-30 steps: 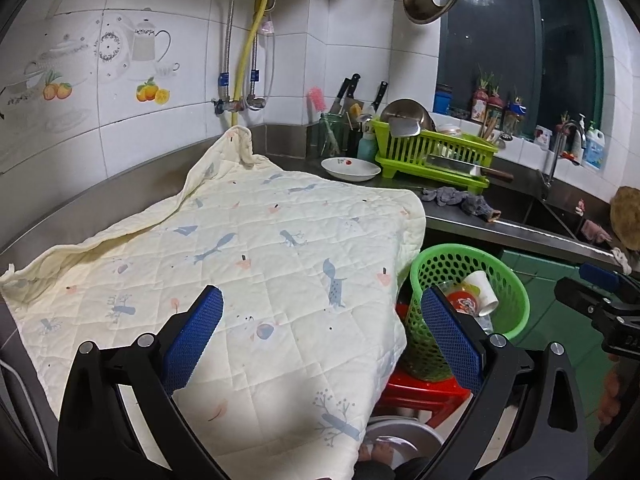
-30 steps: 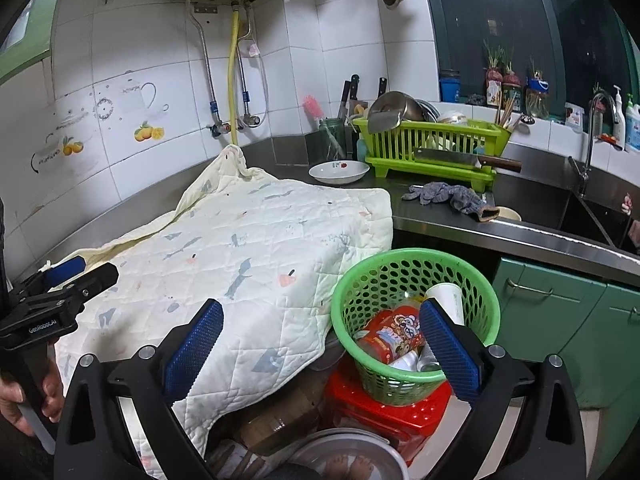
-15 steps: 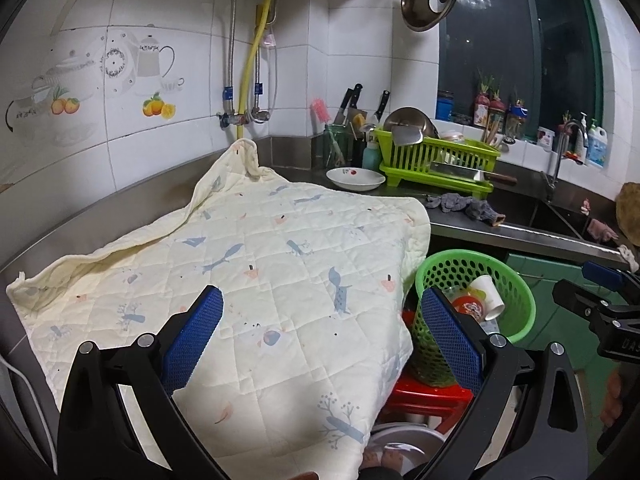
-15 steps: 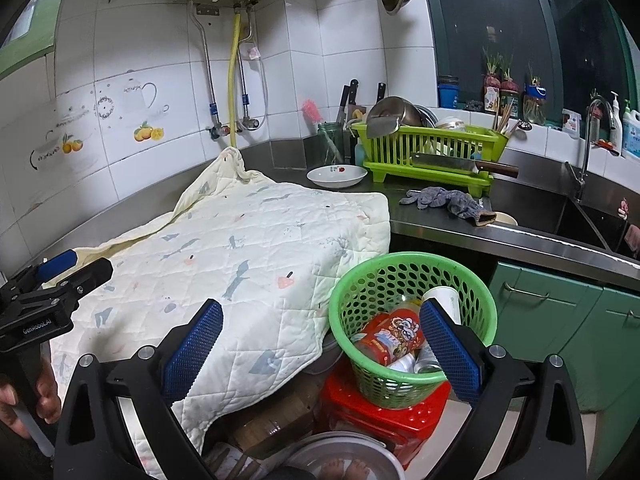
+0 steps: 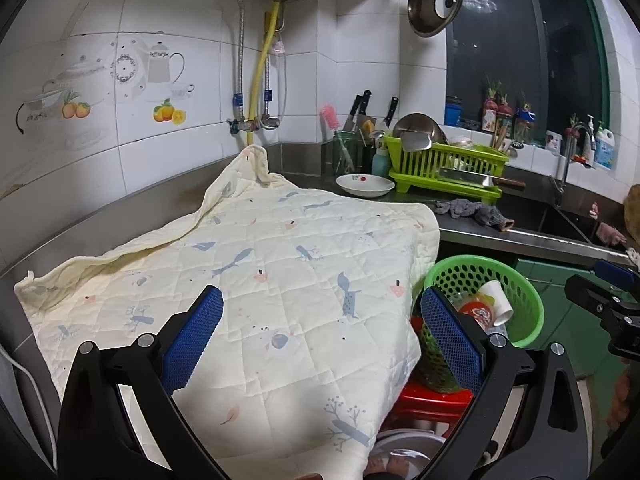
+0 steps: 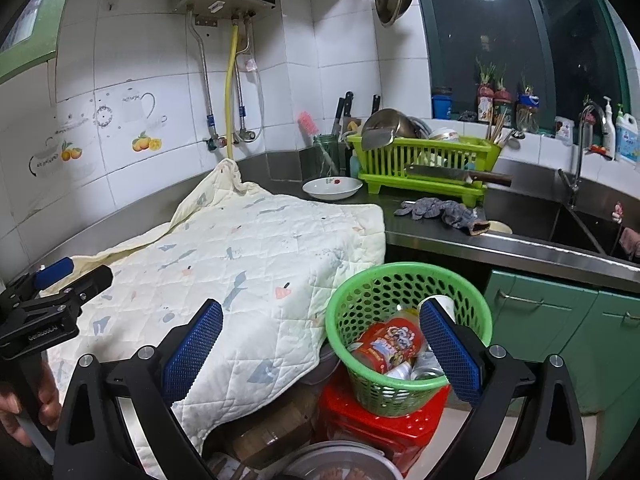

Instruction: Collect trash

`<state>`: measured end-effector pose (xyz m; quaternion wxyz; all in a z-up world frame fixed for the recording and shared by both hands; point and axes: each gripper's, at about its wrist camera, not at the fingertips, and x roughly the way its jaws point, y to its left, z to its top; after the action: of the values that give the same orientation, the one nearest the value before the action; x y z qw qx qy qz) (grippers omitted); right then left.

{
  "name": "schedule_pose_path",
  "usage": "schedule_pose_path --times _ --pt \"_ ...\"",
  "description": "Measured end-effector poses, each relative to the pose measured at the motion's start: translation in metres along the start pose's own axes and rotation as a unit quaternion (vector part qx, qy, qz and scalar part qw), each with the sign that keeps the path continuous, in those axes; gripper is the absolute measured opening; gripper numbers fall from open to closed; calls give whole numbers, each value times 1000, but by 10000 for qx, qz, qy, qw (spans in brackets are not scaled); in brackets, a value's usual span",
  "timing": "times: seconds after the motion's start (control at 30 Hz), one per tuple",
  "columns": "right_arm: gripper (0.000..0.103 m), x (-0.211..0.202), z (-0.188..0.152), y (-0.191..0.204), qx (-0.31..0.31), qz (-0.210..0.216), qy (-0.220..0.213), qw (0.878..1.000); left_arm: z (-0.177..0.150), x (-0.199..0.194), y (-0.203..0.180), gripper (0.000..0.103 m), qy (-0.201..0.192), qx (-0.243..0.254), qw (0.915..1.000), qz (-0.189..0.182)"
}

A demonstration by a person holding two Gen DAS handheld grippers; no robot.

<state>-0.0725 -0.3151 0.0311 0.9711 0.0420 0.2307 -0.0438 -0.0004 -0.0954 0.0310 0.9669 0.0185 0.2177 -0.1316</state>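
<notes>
Kitchen corner seen from both wrist cameras. The left gripper (image 5: 320,324), with blue textured pads on black fingers, has its fingers spread wide with nothing between them, above a cream quilted cloth (image 5: 248,280) printed with small blue and pink figures, which drapes over the steel counter (image 5: 520,234). The right gripper (image 6: 320,344) is likewise spread wide and holds nothing; it hangs over the edge of the cloth and a round green perforated plastic basket (image 6: 360,300). The basket stands on a red plastic stool (image 6: 360,424), just beside the hanging cloth edge. Inside the basket lie the collected items: a red printed snack wrapper (image 6: 390,342), a white paper cup (image 6: 444,306) tipped on its side, and pale crumpled pieces that are too small to identify. Farther back on the counter are a white shallow bowl (image 6: 332,188), a lime-green dish rack (image 6: 424,160) and a grey rag (image 6: 440,210).
</notes>
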Motion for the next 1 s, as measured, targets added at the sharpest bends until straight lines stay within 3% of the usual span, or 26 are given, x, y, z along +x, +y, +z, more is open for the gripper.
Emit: schedule_pose_path --times 1.0 --pt "96 5 -5 16 -262 -157 -38 9995 -2 -2 2 98 -14 -86 10000 26"
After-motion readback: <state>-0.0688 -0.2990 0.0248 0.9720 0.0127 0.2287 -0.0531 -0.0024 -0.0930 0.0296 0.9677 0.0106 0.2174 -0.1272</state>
